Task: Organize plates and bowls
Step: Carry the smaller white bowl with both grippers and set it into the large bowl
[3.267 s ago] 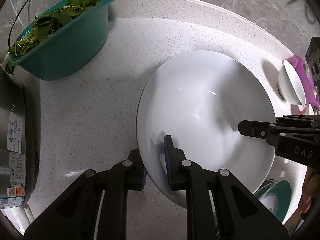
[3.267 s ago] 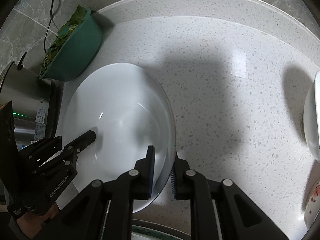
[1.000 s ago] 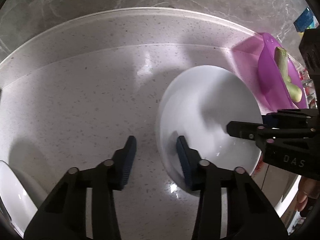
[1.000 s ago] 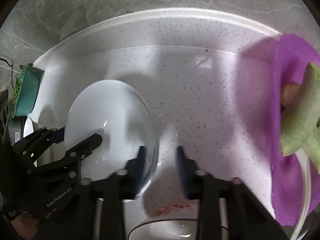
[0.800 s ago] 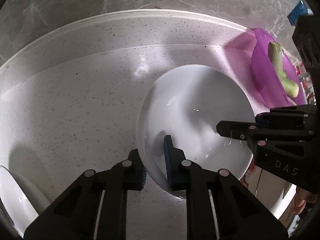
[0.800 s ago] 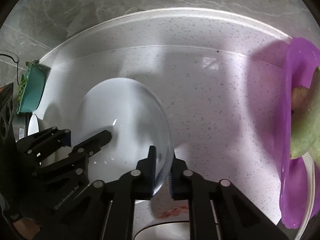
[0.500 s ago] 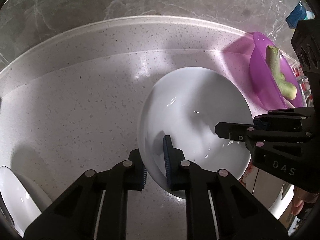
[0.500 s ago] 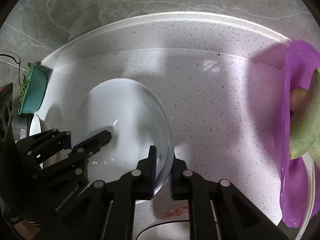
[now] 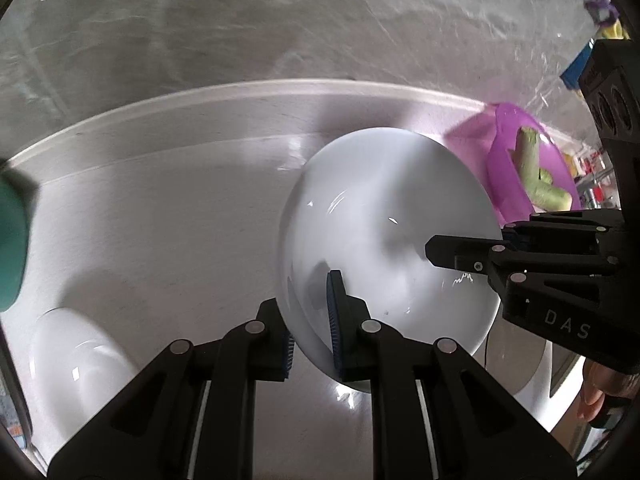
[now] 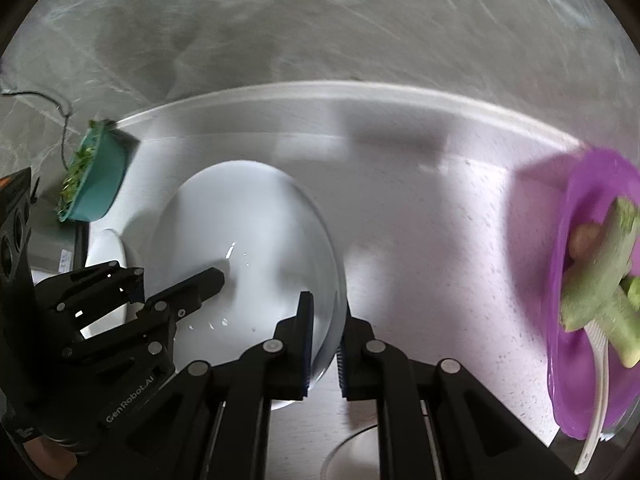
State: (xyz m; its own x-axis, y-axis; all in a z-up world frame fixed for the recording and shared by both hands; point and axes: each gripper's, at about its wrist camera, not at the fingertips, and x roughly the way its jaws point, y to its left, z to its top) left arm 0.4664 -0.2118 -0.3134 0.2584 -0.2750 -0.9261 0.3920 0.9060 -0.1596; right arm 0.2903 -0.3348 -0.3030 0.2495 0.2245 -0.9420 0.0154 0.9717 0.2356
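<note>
Large white bowl [image 9: 392, 240]: held above the speckled countertop [image 9: 160, 208], tilted, gripped on opposite rims. Left gripper [image 9: 310, 320]: clamped on the bowl's left rim. Right gripper [image 10: 323, 320]: clamped on the bowl's right rim. Purple basin [image 10: 576, 280]: right of the bowl, holding green vegetable pieces [image 10: 600, 280]. Teal basin [image 10: 96, 184] with greens: left of the bowl. Small white bowl [image 9: 76, 364]: on the countertop, lower left of the bowl.
</note>
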